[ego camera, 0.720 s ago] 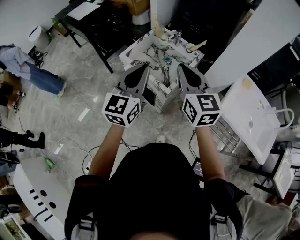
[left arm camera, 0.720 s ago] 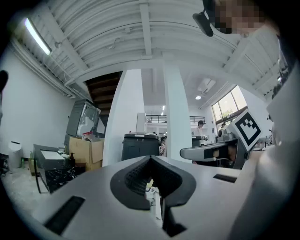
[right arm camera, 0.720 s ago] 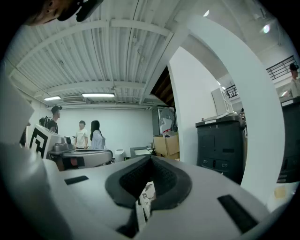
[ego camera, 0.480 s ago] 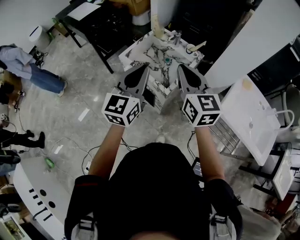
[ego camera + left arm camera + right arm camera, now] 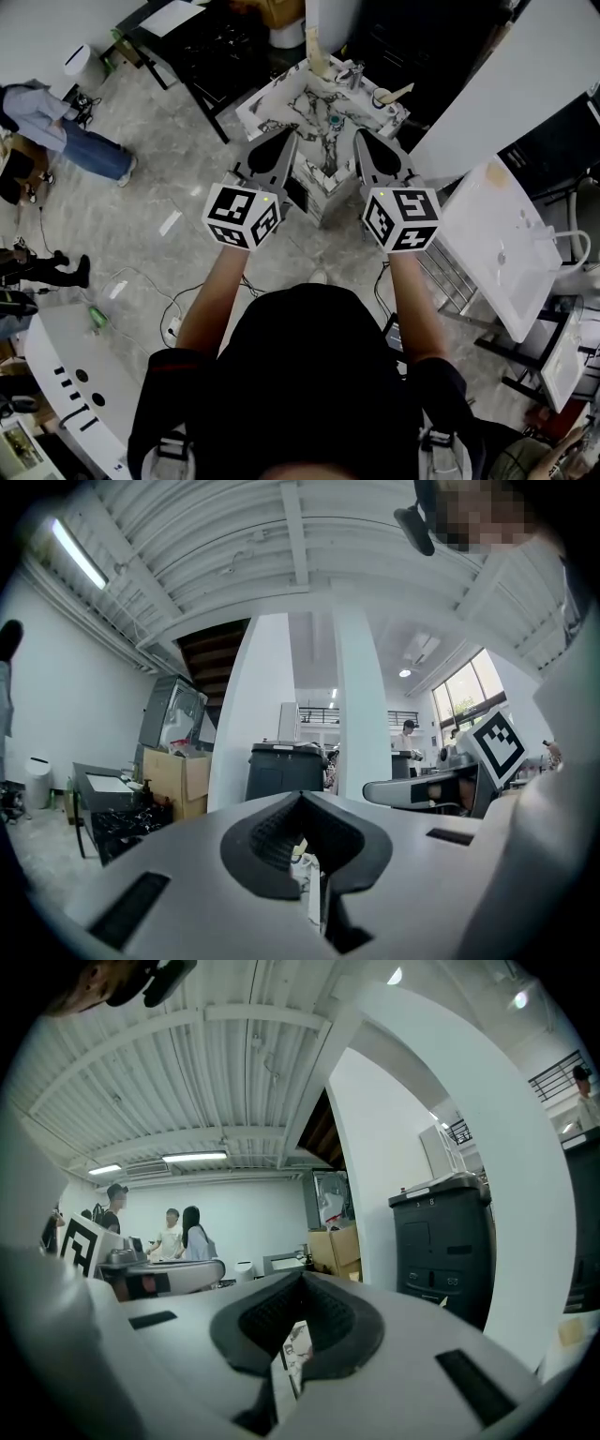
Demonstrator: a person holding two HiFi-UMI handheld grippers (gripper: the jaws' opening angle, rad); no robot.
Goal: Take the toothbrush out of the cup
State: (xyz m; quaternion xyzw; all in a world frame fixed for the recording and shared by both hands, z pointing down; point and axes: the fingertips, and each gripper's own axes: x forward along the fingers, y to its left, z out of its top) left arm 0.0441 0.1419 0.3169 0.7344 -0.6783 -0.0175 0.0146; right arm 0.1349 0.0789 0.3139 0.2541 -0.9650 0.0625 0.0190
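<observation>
A small marble-patterned washstand (image 5: 281, 94) stands ahead of me in the head view. On its far right corner sits a white cup (image 5: 379, 97) with a pale toothbrush (image 5: 399, 89) sticking out to the right. My left gripper (image 5: 292, 136) and right gripper (image 5: 360, 134) are held level side by side in front of the stand, well short of the cup. Both are shut with nothing between the jaws. The left gripper (image 5: 302, 797) in its own view and the right gripper (image 5: 302, 1277) in its own view show closed pads and only the room beyond.
A faucet (image 5: 352, 73) and a small teal object (image 5: 336, 119) are on the washstand. A black table (image 5: 211, 56) stands to its left, and a white sink unit (image 5: 502, 239) on a metal frame to the right. People (image 5: 56, 141) are at far left.
Both grippers keep their place and stay shut. The person at far left of the head view has shifted a little, and the view itself has drifted slightly.
</observation>
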